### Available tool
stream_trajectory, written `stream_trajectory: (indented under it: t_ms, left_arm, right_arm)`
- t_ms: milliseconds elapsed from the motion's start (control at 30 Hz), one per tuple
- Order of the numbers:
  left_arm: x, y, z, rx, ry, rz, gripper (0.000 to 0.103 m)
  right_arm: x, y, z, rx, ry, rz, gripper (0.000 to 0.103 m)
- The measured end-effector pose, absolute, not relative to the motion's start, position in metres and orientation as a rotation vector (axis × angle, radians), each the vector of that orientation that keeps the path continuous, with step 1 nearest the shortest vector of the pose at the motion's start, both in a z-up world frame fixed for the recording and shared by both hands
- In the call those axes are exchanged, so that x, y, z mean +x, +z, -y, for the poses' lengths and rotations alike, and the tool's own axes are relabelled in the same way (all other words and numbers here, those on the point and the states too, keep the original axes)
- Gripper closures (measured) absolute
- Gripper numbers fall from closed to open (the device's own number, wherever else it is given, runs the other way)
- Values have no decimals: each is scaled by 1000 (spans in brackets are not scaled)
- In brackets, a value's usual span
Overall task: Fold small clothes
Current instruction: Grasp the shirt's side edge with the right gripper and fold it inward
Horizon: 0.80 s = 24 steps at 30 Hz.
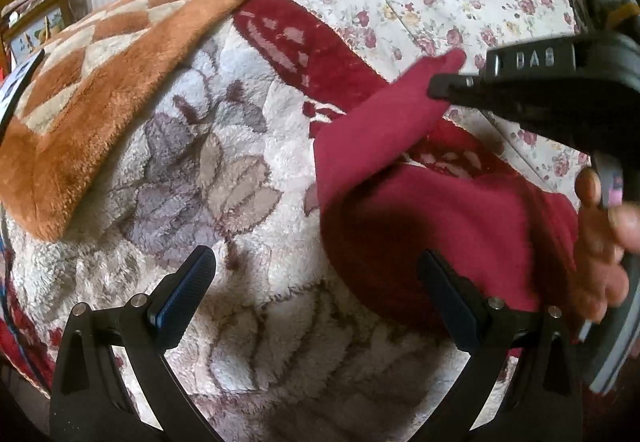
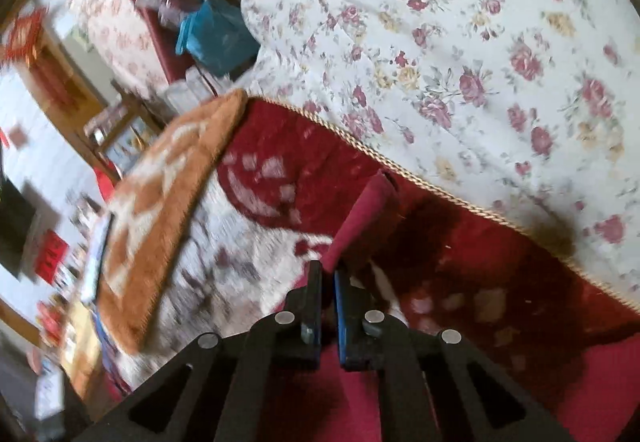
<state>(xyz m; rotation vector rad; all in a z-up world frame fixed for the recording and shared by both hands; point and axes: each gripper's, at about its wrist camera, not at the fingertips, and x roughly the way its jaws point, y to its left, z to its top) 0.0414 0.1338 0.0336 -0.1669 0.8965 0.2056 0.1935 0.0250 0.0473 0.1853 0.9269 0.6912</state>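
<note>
Tongs (image 2: 326,282) pinch red garment (image 1: 440,209); left tongs (image 1: 316,298) gape.

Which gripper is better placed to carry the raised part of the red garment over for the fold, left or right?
Right. The right gripper is shut on a raised part of the red garment. The left gripper is open and holds nothing, over the fleece blanket beside the garment.
</note>
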Motion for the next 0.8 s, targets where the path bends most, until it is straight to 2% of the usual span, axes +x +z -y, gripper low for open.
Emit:
stream_trajectory:
  t_ms: [200,300,400,467,533,600,633,667,733,800]
  left_arm:
    - [48,27,-139,-179,208,-915,1]
    - [50,25,-142,-186,202,-925,1]
    - [51,23,-143,-195,197,-933,1]
    - [52,23,-143,-194,197,-932,1]
    - [53,22,-142,-187,196,-933,1]
    - [54,21,-141,-181,195,-937,1]
    - [55,21,-141,-180,194,-939,1]
    - [55,21,-141,-180,193,-935,1]
    - [55,25,-140,-176,195,-920,1]
    - [51,32,-137,-171,178,-893,1]
  right_arm:
    - [192,33,-10,224,630,-973,98]
    - [203,15,-9,272,606,-1061,95]
    - [212,-1,-10,290,578,-1107,78]
    - [216,-9,-10,333,569,-1117,55]
    - [221,-14,-9,383,566,-1116,51]
    - [226,-20,-11,418,571,-1134,52]
    - [226,-20,-13,417,576,-1129,64]
    - [225,-18,-15,403,580,-1119,81]
    - [220,-6,-15,362,575,-1073,90]
    - [211,18,-3,355,589,-997,94]
